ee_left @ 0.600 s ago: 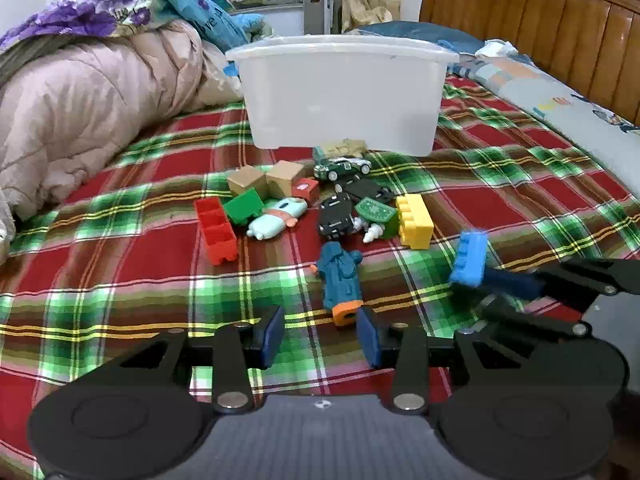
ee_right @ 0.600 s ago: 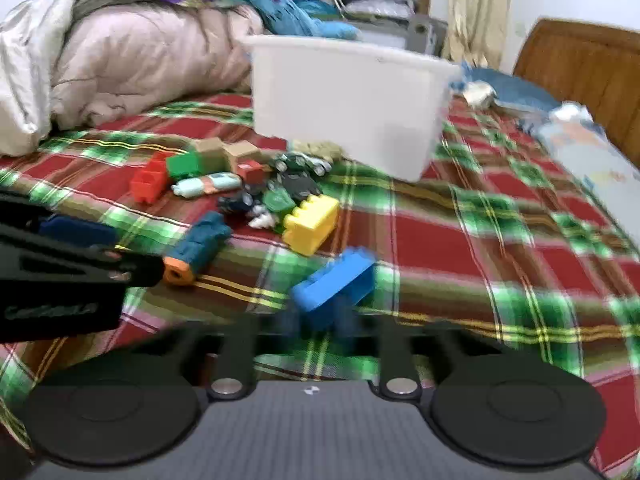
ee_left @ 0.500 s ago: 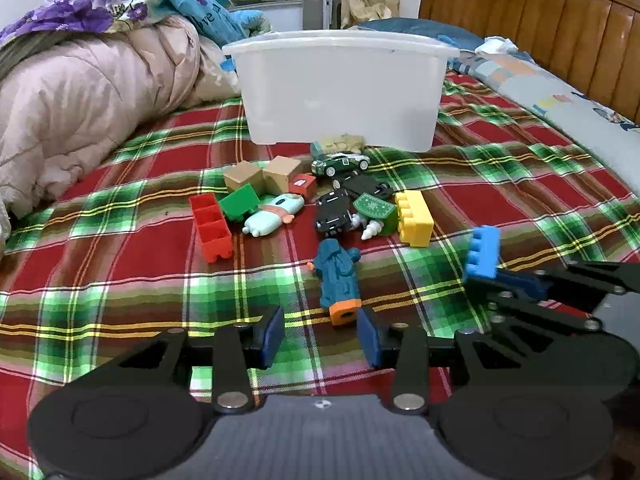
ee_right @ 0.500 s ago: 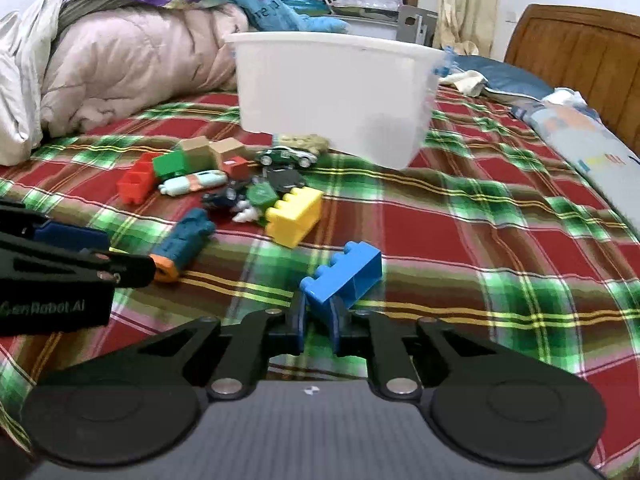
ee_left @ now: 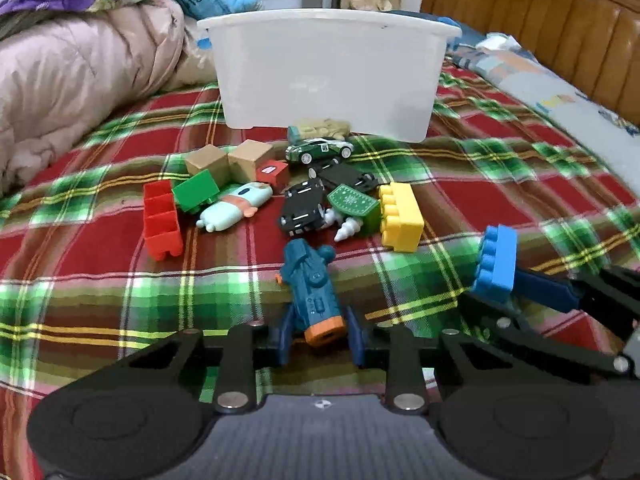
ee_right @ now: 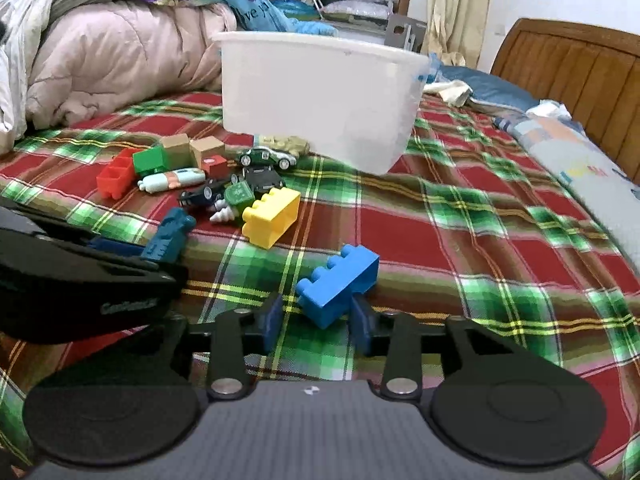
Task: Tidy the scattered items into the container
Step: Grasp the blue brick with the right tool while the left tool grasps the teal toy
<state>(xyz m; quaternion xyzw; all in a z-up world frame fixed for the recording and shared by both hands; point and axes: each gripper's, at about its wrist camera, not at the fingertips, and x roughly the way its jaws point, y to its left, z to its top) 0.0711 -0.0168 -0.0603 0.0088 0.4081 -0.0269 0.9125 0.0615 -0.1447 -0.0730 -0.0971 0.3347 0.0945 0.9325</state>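
On the bed: a plaid bedspread (ee_left: 500, 168) in red, green and yellow, soft and slightly rumpled, carries everything.
Container: a white, translucent plastic tub (ee_left: 328, 76) with a rolled rim stands at the far end of the toy pile. Its inside is hidden from both views.
Left claw: the left claw (ee_left: 318, 336) brackets the orange end of a teal toy (ee_left: 312, 292) that lies on the bedspread. Its blue pads sit close on either side, and whether they press cannot be told.
Right claw: the right claw (ee_right: 316, 320) stands apart around a studded blue brick (ee_right: 340, 284). The right pad meets the brick, while plaid shows between the brick and the left pad.
Bricks: a chunky yellow brick (ee_right: 272, 216) and a hollow red brick (ee_left: 160, 220) are glossy plastic.
Cubes: two tan cubes (ee_left: 206, 160) look matt, with a green block (ee_left: 196, 192) touching them.
Cars: a green car (ee_left: 320, 148) sits just before the tub and a black car (ee_left: 302, 208) lies in the heap.
Hard to make out: a tan toy (ee_left: 324, 128) against the tub wall is half hidden behind the green car.
Bedding: a puffy pink quilt (ee_left: 80, 72) is bunched on the left, and a ribbed wooden headboard (ee_left: 540, 12) is cut off at the right.
Writing: white print on the left claw's body, seen from the right wrist, is too blurred to read.
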